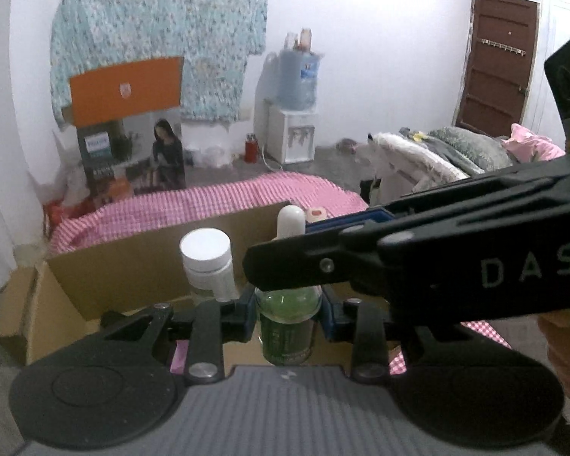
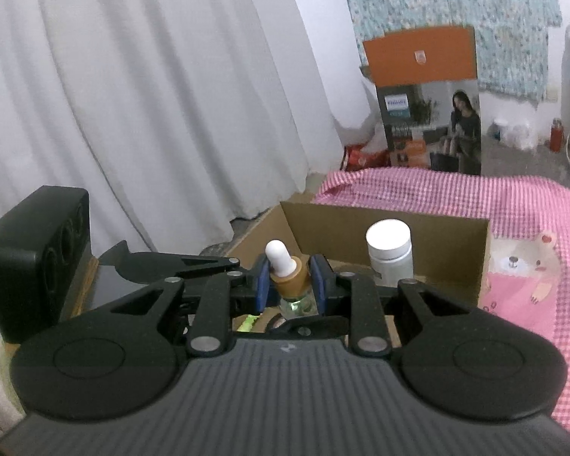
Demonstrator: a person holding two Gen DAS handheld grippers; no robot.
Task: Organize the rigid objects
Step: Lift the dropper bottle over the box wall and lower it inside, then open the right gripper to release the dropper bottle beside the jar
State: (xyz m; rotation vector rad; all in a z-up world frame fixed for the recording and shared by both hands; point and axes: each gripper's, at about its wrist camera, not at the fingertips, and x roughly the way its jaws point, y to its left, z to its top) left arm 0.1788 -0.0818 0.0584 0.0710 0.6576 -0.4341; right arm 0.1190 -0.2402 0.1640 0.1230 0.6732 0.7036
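Both my grippers clamp one green dropper bottle (image 1: 288, 326) over the cardboard box (image 2: 391, 224), left gripper (image 1: 288, 317) on its body, right gripper (image 2: 289, 285) on its cap, while the white-capped jar (image 2: 389, 254) already stands inside, far right.

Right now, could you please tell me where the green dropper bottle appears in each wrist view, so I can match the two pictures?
Left wrist view: the green dropper bottle sits low at centre, between the left gripper pads, its top partly hidden by the right gripper's arm.
Right wrist view: the bottle is low at centre, its cap between the right gripper pads.
Shared landmark: white-capped jar in the cardboard box.
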